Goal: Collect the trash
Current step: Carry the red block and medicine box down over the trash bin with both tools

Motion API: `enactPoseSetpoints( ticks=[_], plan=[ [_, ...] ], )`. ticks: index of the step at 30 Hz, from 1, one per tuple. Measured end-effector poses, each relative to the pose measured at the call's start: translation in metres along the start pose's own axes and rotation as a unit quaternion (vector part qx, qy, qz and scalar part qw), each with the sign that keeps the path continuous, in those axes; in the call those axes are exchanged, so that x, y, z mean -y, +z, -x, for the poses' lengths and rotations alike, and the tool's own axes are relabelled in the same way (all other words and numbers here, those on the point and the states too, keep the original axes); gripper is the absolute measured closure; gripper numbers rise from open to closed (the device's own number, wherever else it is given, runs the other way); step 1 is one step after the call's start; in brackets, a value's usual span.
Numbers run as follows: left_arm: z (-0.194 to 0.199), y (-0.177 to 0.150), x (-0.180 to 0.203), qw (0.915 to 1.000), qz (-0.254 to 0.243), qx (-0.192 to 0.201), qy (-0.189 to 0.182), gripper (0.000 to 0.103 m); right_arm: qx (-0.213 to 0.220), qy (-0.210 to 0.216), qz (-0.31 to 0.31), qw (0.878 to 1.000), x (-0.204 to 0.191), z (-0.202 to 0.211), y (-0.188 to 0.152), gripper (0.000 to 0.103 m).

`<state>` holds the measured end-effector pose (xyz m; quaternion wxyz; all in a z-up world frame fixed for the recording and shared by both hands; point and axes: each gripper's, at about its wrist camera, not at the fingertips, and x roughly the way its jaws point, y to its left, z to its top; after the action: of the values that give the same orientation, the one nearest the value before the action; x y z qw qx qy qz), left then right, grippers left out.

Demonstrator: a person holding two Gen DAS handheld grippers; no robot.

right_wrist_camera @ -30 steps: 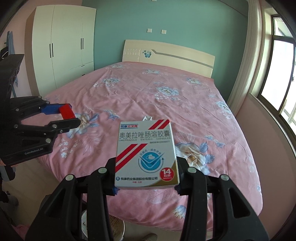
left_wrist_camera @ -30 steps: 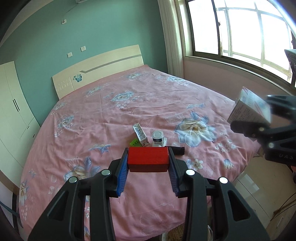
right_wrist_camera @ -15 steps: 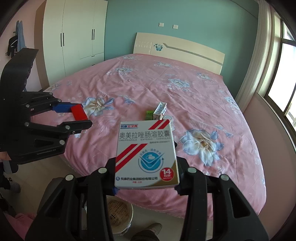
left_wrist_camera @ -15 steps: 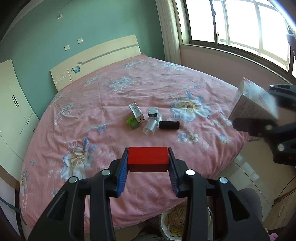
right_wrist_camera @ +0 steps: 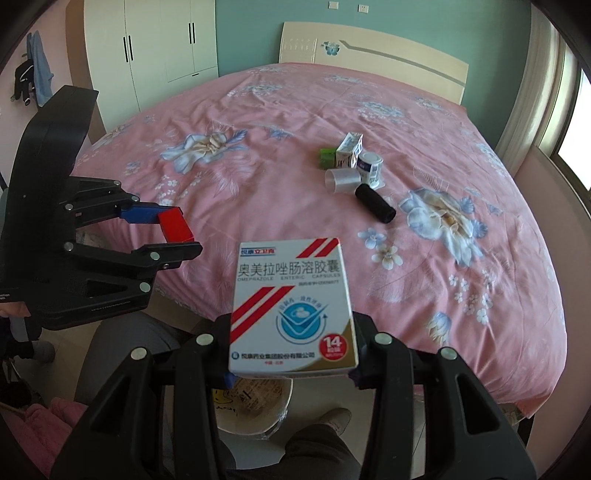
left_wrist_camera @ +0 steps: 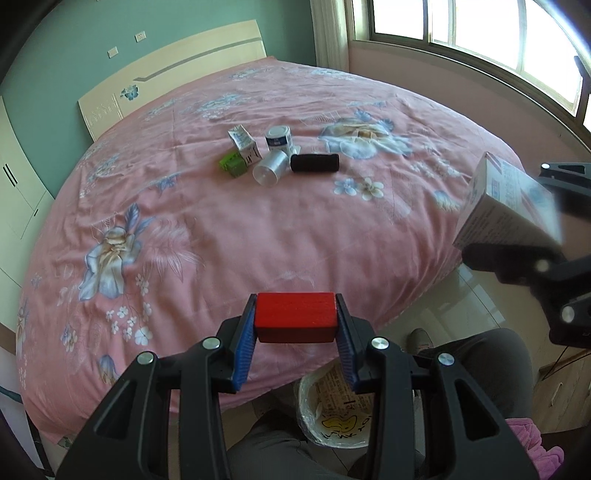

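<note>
My left gripper [left_wrist_camera: 295,325] is shut on a red block [left_wrist_camera: 295,319], held above the foot of the bed. Below it, partly hidden by the fingers, stands a lined waste bin [left_wrist_camera: 332,413] on the floor. My right gripper [right_wrist_camera: 291,354] is shut on a white medicine box [right_wrist_camera: 293,306] with red stripes; the bin [right_wrist_camera: 255,410] shows under it too. In the left wrist view the box [left_wrist_camera: 506,210] and right gripper hang at the right edge. The red block [right_wrist_camera: 173,225] appears at the left of the right wrist view. More trash lies mid-bed: a black cylinder [left_wrist_camera: 314,162], a clear cup [left_wrist_camera: 269,168], a small jar [left_wrist_camera: 277,137], a white carton [left_wrist_camera: 243,142], a green piece [left_wrist_camera: 231,164].
The pink flowered bedspread [left_wrist_camera: 221,229] fills most of both views, with a headboard [right_wrist_camera: 369,44] and white wardrobe [right_wrist_camera: 162,44] behind. A person's grey-trousered legs [left_wrist_camera: 480,362] and a shoe [right_wrist_camera: 332,419] flank the bin. A window [left_wrist_camera: 480,33] is to the right.
Both grippers have dropped and tipped downward with their loads still held. The bin and the person's legs have come into view beneath them; the trash on the bed now sits higher in frame.
</note>
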<state>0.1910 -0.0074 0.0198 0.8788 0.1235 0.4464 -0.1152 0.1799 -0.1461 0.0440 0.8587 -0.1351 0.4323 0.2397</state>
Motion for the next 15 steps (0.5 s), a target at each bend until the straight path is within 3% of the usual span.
enactPoseSetpoints(
  ticks=[15],
  plan=[
    [-0.097,-0.079,0.029,0.993,-0.003,-0.113,-0.032,0.062,-0.118,0.064,-0.026,0.991,-0.024,-0.118,-0.09,0.059]
  ],
)
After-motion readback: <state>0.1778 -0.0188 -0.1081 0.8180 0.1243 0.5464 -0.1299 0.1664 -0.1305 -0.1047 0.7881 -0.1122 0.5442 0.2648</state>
